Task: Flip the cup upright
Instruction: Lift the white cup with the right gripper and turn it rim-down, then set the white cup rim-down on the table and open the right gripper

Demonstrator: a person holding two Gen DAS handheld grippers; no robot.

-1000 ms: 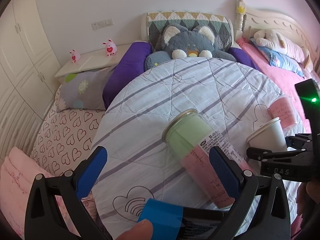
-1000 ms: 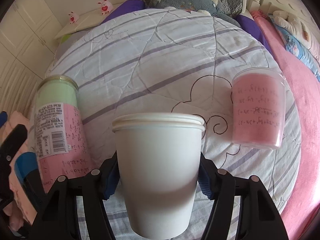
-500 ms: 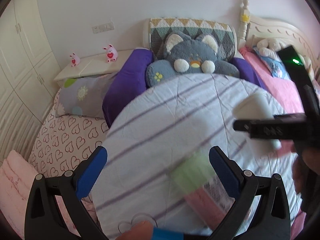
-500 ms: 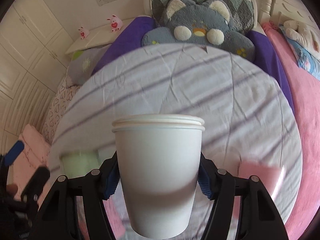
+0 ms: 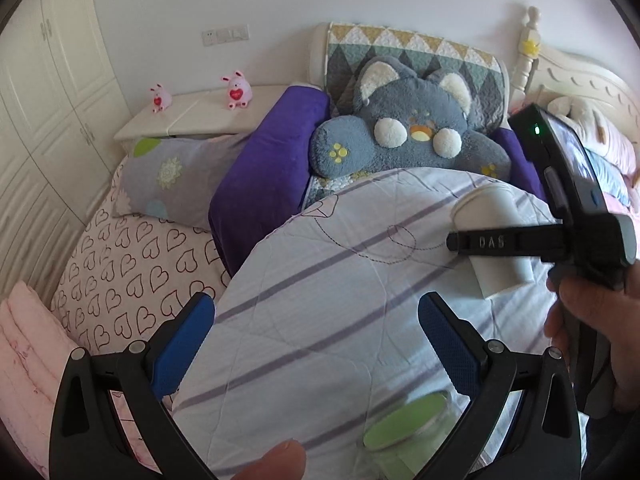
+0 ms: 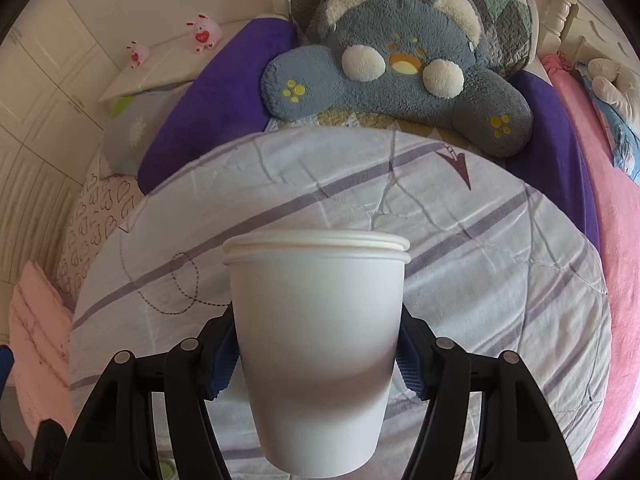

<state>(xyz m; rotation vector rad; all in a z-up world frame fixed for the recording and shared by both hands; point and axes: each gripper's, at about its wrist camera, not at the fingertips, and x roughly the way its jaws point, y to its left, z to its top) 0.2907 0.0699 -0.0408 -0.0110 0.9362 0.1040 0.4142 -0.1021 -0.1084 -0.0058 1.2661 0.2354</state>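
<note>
White cup clamped and lifted clear of the table

The white cup (image 6: 318, 344) is pinched mid-wall by the right gripper (image 6: 316, 354) (rim upward in its own camera), held above the striped tablecloth (image 6: 500, 280), presumably for setting down; the left gripper (image 5: 316, 344) is spread wide, empty.

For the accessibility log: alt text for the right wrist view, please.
The right gripper has its jaws shut on a white paper cup, rim up, above a round striped quilted surface. A grey plush cat lies behind it.
</note>
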